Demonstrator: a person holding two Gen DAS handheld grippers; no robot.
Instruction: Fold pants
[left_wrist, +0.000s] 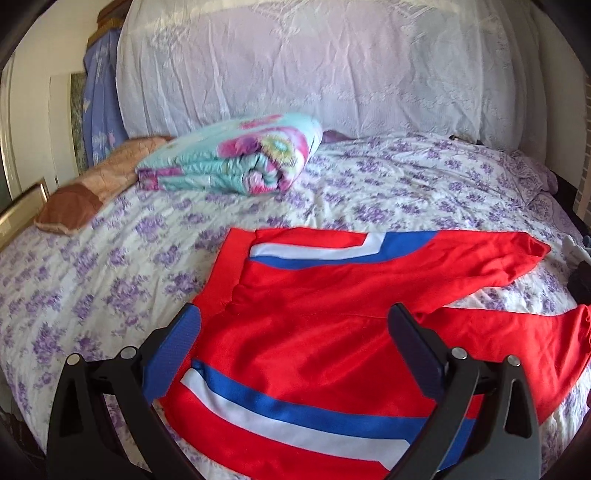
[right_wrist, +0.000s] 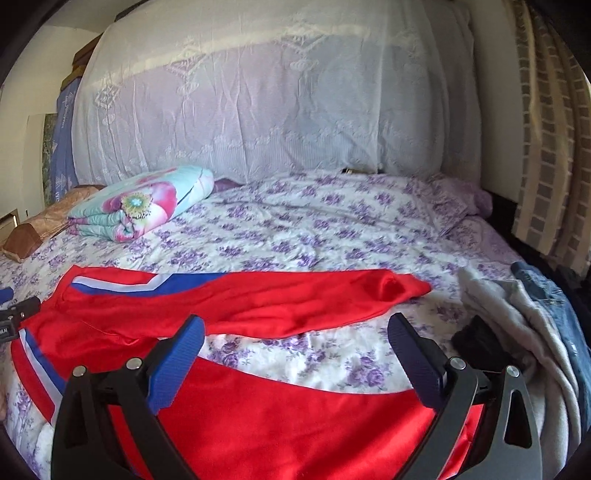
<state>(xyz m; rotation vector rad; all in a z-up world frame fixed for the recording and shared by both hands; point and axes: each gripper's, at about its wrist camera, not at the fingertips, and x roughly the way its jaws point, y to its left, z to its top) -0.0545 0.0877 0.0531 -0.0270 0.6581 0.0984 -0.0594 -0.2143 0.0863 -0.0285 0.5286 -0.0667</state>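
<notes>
Red pants (left_wrist: 306, 332) with blue and white side stripes lie spread flat on the bed, waistband to the left, both legs running right and apart. My left gripper (left_wrist: 295, 325) is open and empty, hovering over the waist end of the pants. My right gripper (right_wrist: 297, 336) is open and empty, above the near leg (right_wrist: 295, 417), with the far leg (right_wrist: 266, 299) beyond its fingertips. The tip of the left gripper shows at the left edge of the right wrist view (right_wrist: 18, 310).
The bed has a purple floral sheet (right_wrist: 332, 229). A folded floral quilt (left_wrist: 236, 158) and a brown pillow (left_wrist: 85, 199) lie at the back left. A pile of grey, black and denim clothes (right_wrist: 535, 325) lies at the right. A lace-covered headboard (right_wrist: 266, 96) stands behind.
</notes>
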